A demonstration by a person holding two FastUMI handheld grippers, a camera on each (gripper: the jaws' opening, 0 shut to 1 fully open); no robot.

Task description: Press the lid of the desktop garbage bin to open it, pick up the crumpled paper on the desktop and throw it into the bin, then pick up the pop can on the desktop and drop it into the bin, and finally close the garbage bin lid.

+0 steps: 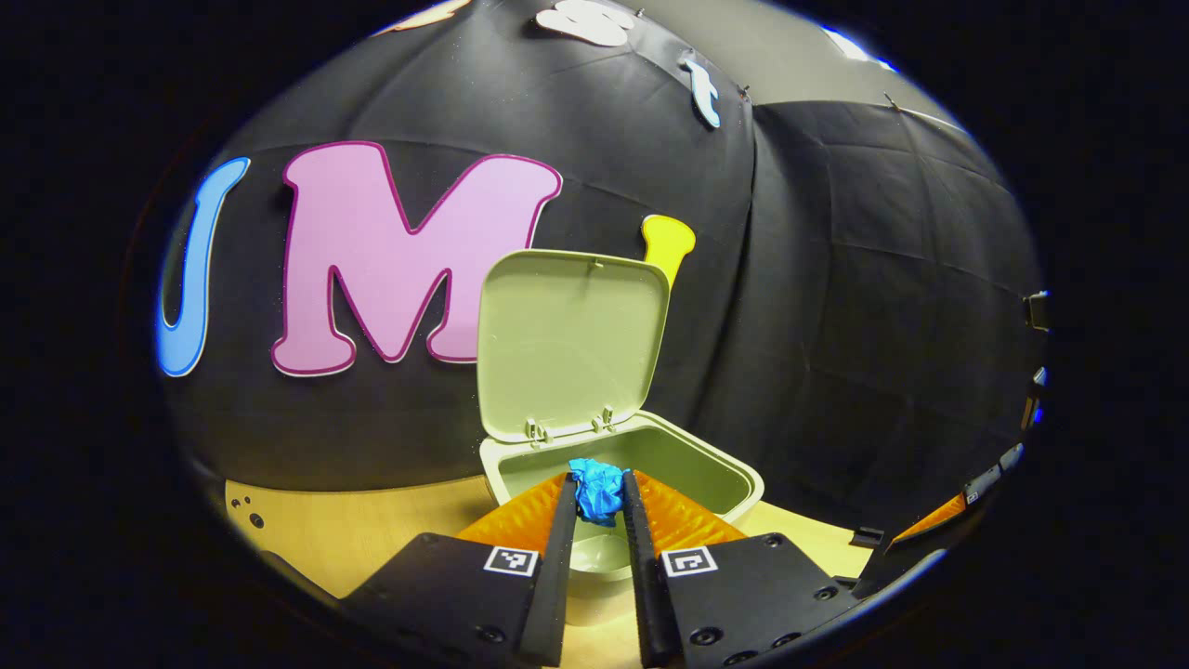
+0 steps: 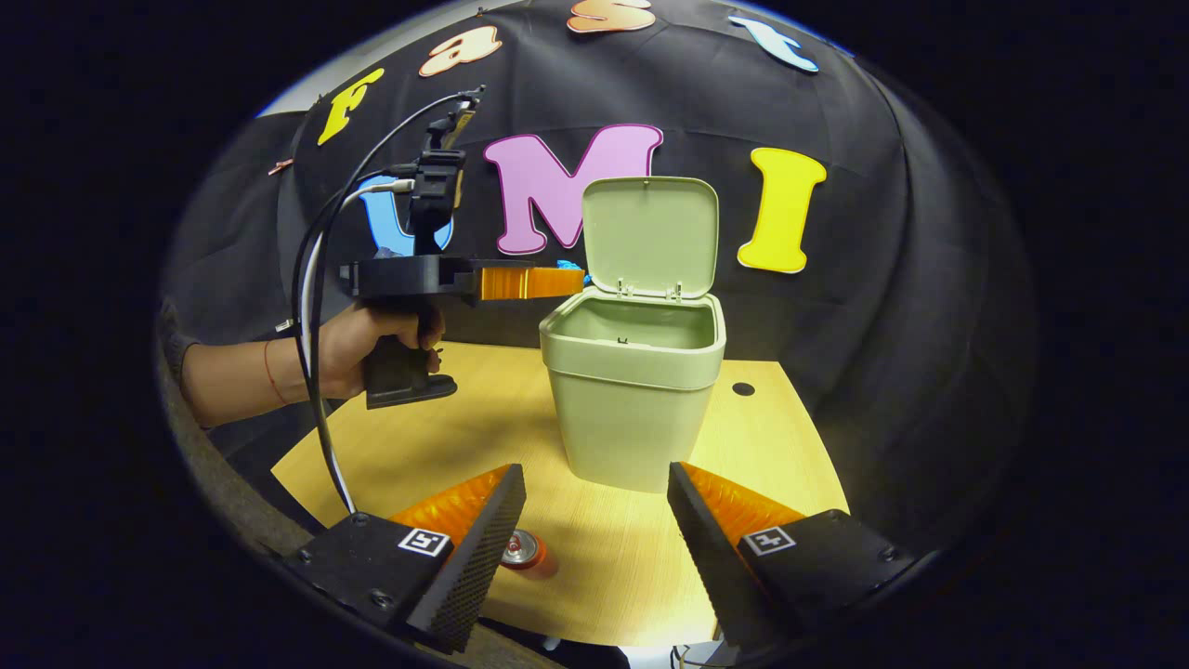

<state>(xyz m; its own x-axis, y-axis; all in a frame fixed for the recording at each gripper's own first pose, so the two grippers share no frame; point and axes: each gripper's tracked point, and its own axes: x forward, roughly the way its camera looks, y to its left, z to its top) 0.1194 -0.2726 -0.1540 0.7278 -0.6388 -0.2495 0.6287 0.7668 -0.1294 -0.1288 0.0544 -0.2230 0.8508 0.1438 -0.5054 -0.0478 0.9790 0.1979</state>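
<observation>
A crumpled blue paper ball is clamped between the left gripper fingers, above the open pale-green plastic bin, whose lid is raised. The right gripper fingers are held apart in front of the bin; an orange pop can is seen lying on the wooden tabletop beside them.

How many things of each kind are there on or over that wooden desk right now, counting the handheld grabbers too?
Garbage bin, green, lid up: 1
Crumpled paper, blue, pinched by the left gripper over the bin: 1
Pop can, lying on the desk: 1
Grippers, the left one and the right gripper: 2
Total: 5
</observation>
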